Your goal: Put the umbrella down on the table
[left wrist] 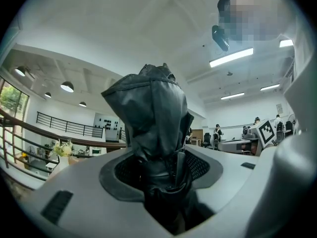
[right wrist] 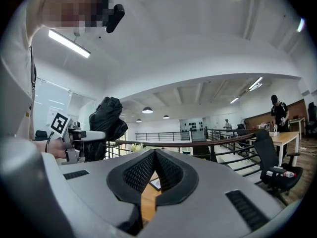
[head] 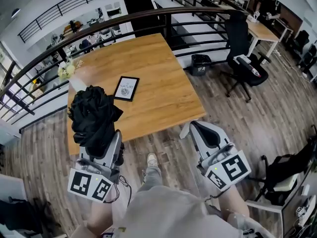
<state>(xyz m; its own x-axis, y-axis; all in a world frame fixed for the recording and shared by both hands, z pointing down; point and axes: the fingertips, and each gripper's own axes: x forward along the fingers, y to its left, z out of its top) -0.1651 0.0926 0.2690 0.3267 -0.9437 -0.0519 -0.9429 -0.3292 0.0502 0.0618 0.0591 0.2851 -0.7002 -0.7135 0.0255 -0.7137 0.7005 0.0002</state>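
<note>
A black folded umbrella (head: 94,115) stands upright in my left gripper (head: 106,143), over the front left corner of the wooden table (head: 158,83). In the left gripper view the jaws are shut on the umbrella's (left wrist: 153,118) lower end, and its bunched fabric rises above my left gripper (left wrist: 158,167). My right gripper (head: 190,128) hovers off the table's front right corner. Its jaw tips meet with nothing between them (right wrist: 156,155). The right gripper view shows the umbrella (right wrist: 106,120) off to the left.
A black-framed book (head: 127,88) lies on the table's left half, and a vase of flowers (head: 67,71) stands at its far left corner. A curved railing (head: 148,16) runs behind the table. An office chair (head: 242,58) and a black bag (head: 200,63) are to the right.
</note>
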